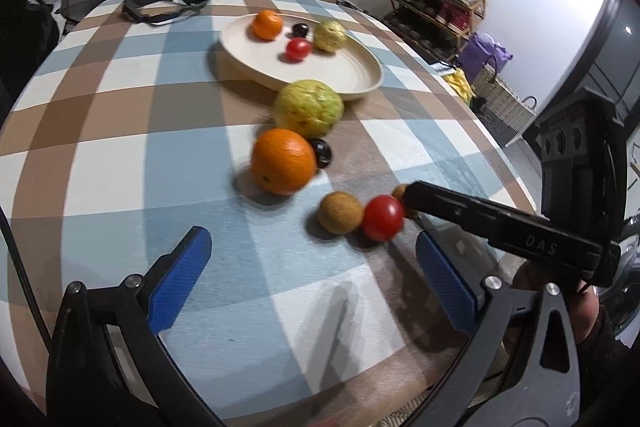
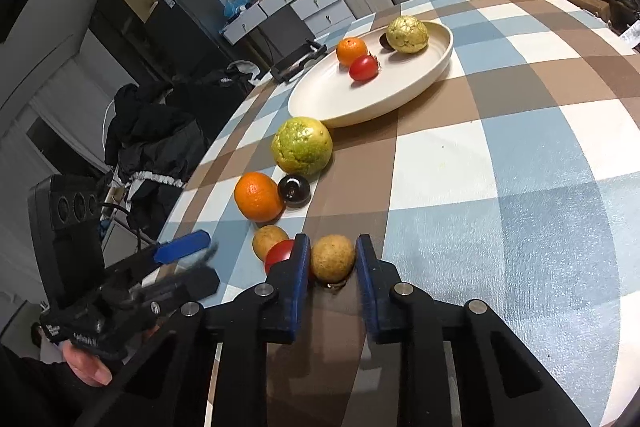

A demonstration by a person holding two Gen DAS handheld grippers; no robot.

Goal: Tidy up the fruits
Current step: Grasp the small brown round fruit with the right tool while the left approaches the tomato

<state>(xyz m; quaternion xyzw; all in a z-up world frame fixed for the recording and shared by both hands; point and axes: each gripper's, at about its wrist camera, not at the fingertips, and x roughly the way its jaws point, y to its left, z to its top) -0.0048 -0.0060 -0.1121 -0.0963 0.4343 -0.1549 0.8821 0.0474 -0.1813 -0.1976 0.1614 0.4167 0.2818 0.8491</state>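
Right gripper [image 2: 333, 261] jaws closed on a small tan-brown round fruit [image 2: 333, 262], still sitting on the checked tablecloth [image 2: 500, 163]. Cherry tomato [image 2: 280, 254] touches its left side, second brown fruit [image 2: 269, 241] behind that. Left gripper [image 1: 314, 259] jaws wide apart, nothing between. Farther out: orange [image 2: 258, 195], dark plum [image 2: 294, 190], green bumpy fruit [image 2: 302, 145], then cream plate [image 2: 320, 99] holding four fruits.

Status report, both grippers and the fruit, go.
Right gripper shut on brown fruit. Left gripper open, empty. Tomato touching right gripper's finger. Plate holds four fruits.
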